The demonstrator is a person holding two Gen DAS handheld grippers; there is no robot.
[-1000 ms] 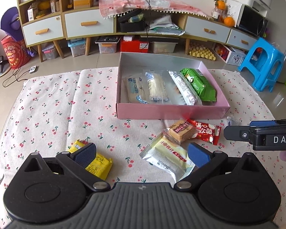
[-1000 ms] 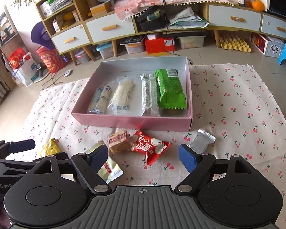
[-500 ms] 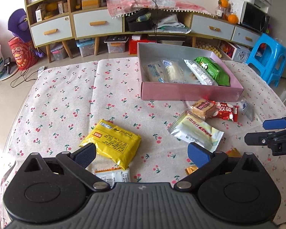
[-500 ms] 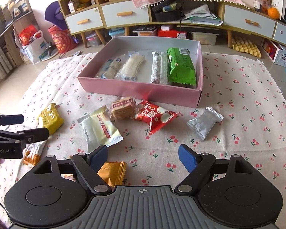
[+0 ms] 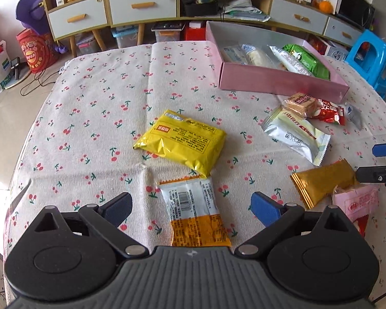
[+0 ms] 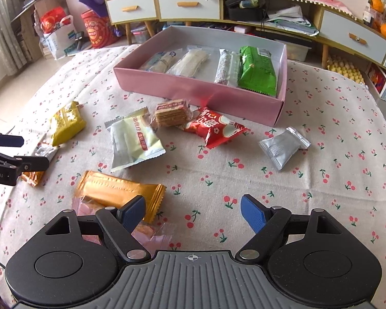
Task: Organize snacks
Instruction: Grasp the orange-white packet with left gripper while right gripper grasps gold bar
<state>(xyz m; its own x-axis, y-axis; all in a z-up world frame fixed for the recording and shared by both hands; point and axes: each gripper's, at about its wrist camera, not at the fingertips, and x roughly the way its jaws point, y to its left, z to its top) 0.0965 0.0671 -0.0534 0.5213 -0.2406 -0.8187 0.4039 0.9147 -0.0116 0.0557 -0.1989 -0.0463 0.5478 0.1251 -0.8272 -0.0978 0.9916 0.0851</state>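
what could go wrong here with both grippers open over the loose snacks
The orange-and-white packet overlaps the edge of the yellow bag, so the left gripper could nudge or drag both. The gold packet lies on a pink wrapper by the right gripper; closing there might catch two. The pink box already holds four snacks, leaving limited room.

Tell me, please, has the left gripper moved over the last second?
Yes. The left gripper, jaws open, has pulled back and to its left from the pink box; the box now sits farther off at upper right, and nearer packets have come into view.
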